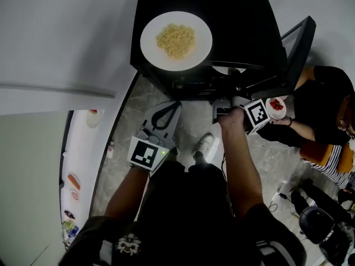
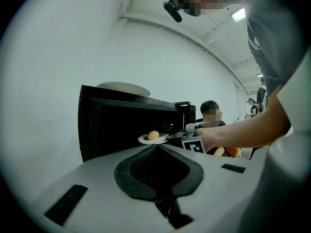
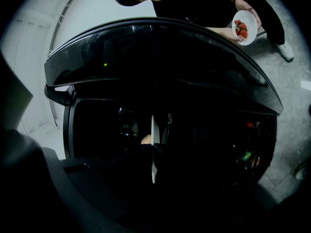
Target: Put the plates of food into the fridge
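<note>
A white plate of yellow noodles [image 1: 176, 40] rests on top of the black mini fridge [image 1: 244, 21], whose door [image 1: 295, 42] stands open to the right. My right gripper [image 1: 223, 96] is shut on the rim of a small white plate [image 2: 153, 139] carrying a round tan piece of food, held at the fridge opening. In the right gripper view this small plate [image 3: 153, 130] shows edge-on between the jaws of the right gripper [image 3: 153, 152], in front of the dark interior. My left gripper [image 1: 161, 121] hangs lower left of the fridge, shut and empty; the left gripper [image 2: 158, 154] points at the fridge front.
A person crouching at the right holds a white bowl of strawberries [image 1: 275, 107], also seen as the bowl [image 3: 243, 25] above the fridge top. A white surface [image 1: 83, 159] with small food items runs along the left. Cables and a dark bag [image 1: 316, 223] lie on the floor at lower right.
</note>
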Tool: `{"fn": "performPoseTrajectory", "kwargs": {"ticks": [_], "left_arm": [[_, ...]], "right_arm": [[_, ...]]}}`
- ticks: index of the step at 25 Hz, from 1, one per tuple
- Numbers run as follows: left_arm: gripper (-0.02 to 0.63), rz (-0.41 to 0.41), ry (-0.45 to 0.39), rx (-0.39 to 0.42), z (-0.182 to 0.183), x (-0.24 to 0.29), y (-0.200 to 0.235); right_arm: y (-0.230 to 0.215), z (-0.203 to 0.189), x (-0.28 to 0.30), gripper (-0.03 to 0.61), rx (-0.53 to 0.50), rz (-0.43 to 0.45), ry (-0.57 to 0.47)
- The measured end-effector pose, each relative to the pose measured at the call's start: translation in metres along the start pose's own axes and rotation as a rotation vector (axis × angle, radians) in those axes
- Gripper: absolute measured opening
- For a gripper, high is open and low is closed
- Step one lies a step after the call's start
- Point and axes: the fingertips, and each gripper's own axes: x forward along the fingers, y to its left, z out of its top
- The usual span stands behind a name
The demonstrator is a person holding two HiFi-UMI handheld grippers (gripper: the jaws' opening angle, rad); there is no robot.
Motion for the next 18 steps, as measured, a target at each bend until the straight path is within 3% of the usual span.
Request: {"fn": "performPoseTrajectory", "kwargs": {"ticks": [18], "left_arm": [[0.021, 0.011, -0.006, -0.003, 0.004, -0.006, 0.002]], "right_arm": [[-0.014, 0.006, -0.001, 0.031, -0.022, -0.057, -0.044]]}}
